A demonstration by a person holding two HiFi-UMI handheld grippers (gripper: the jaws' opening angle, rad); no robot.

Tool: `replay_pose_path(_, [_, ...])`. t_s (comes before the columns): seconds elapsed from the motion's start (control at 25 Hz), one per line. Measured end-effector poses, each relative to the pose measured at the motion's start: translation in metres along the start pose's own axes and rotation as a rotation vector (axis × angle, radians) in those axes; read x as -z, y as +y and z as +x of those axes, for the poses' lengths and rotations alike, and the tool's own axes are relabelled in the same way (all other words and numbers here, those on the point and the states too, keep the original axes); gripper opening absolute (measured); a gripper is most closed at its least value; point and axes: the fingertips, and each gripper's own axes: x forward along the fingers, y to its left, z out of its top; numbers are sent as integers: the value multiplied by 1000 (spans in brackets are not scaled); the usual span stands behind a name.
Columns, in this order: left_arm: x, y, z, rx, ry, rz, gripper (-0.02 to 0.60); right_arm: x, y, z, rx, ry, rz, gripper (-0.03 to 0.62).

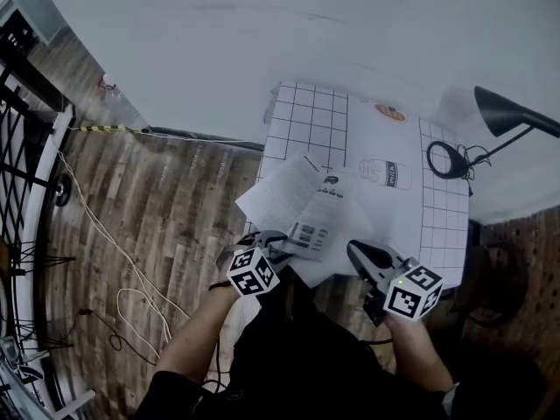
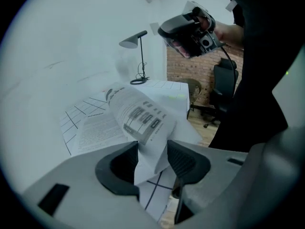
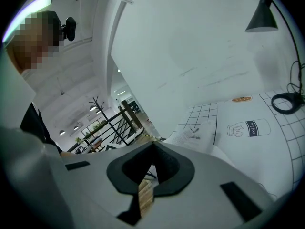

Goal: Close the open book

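Pinch the lifted page [image 2: 143,120], loose between the parted jaws of the left gripper [image 2: 152,147] — then fold it rightward over the book [image 1: 284,191]. Keep the right gripper [image 3: 152,146], shut and empty, clear at lower right.

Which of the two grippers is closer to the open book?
Left. The left gripper has a page of the book between its jaws; the right gripper hangs beside its right edge, apart.

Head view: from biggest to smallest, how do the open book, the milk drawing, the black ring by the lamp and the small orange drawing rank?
1. open book
2. milk drawing and black ring: about alike, not ranked
3. small orange drawing
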Motion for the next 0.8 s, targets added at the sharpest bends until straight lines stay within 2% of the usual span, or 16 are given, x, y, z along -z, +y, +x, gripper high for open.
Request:
replay_pose_path(0.16, [-10,18,-3,-20,-65,-74,176,-3,-2,-1,25,0,2,3])
replay_pose_path(0.44, [3,45,-22,-72,-88,-161,153,-8,4,3,31,-8,-5,3])
replay_pose_path(0.52, [6,50,-31,-112,-75,-156,152,-12,7,2,31,-23,-7,3])
replay_pose_path(0.64, [8,45,-43,-161,-40,-105,161,-19,11,-3,36,-48,-7,3])
replay_pose_path(0.8, [12,27,-50,-125,-35,-61,169,-23,16,1,32,-61,-9,3])
